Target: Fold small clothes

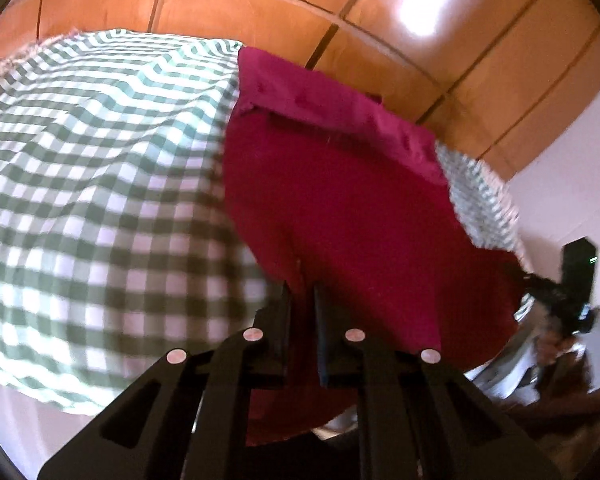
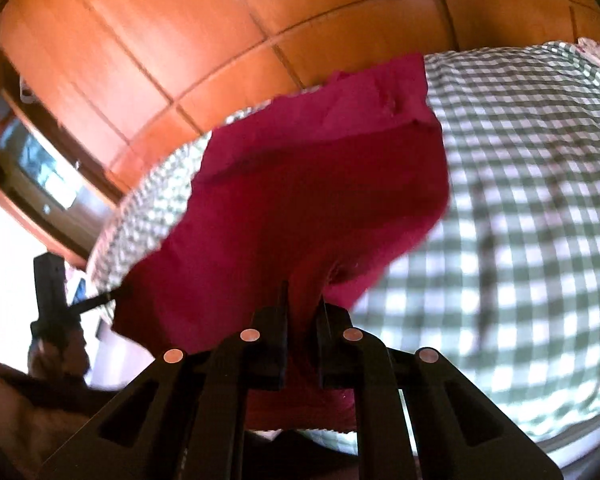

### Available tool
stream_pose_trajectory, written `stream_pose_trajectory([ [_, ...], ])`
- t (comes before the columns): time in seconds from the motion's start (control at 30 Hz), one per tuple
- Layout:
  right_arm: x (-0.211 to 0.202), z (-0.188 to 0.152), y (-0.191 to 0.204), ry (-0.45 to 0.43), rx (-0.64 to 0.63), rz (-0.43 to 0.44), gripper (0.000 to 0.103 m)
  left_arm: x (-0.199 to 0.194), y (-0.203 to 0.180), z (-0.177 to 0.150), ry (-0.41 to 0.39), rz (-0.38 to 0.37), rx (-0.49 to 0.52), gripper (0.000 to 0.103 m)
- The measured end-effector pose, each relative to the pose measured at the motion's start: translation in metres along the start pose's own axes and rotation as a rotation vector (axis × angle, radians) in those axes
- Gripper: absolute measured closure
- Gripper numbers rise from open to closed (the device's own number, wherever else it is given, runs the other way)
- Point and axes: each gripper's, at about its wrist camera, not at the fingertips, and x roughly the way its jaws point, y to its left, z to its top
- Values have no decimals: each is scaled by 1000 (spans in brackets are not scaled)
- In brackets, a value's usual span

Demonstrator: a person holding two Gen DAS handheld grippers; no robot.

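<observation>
Over the green-and-white checked cloth (image 1: pixel 80 184), a magenta garment (image 1: pixel 340 208) hangs stretched between both claws. Left gripper (image 1: pixel 302 292): fingers pinched together on the garment's near edge, fabric rising straight from the tips. Right gripper (image 2: pixel 303 296): likewise clamped on a bunched fold of the same garment (image 2: pixel 320 184). Garment's far part is doubled over, reaching the checked cloth's far edge. Orange wooden panelled doors (image 1: pixel 260 8) behind. Both views motion-blurred.
</observation>
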Motion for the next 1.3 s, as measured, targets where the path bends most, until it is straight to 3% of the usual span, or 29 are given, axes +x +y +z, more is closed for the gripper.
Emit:
stream_pose_trajectory([
  [0.13, 16, 35, -19, -43, 103, -9, 94, 15, 4, 35, -2, -66, -77, 95],
  [0.23, 31, 63, -38, -51, 158, -84, 95, 29, 4, 68, -9, -97, -112, 95],
  [0.33, 46, 86, -57, -60, 204, -132, 95, 54, 9, 104, -16, -52, -150, 93],
  [0.37, 51, 93, -62, -60, 220, -139, 95, 58, 11, 112, -18, -40, -154, 86],
  [0.4, 56, 101, -67, -69, 239, -154, 95, 66, 18, 123, -25, -4, -184, 72],
  [0.43, 59, 107, -70, -88, 240, -150, 92, 70, 25, 130, -37, 27, -222, 66],
  [0.5, 58, 116, -76, -125, 254, -142, 63, 70, 40, 138, -66, 14, -292, 53],
  [0.53, 55, 117, -79, -139, 273, -138, 27, 68, 47, 139, -78, 12, -309, 50],
  [0.57, 51, 118, -82, -161, 288, -136, 17, 64, 52, 137, -98, 40, -308, 47],
  [0.67, 36, 109, -87, -180, 262, -148, 17, 59, 62, 119, -100, 73, -258, 46],
  [0.8, 37, 84, -86, -108, 179, -189, 17, 67, 60, 79, -51, 86, -165, 44],
  [0.93, 61, 67, -78, -54, 111, -227, 20, 82, 47, 65, -29, 91, -129, 47],
  [0.97, 67, 67, -77, -50, 106, -233, 35, 85, 43, 66, -30, 93, -116, 58],
  [1.0, 79, 69, -76, -32, 95, -242, 42, 90, 37, 69, -19, 87, -101, 71],
  [1.03, 84, 70, -74, -28, 85, -265, 50, 91, 33, 70, -15, 91, -93, 74],
  [1.07, 87, 71, -72, -31, 68, -289, 65, 92, 30, 70, -18, 109, -69, 84],
  [1.13, 89, 75, -72, -28, 83, -273, 81, 91, 21, 69, -19, 147, -13, 89],
  [1.3, 67, 63, -65, -14, 65, -235, 88, 69, 24, 50, -7, 136, -16, 91],
])
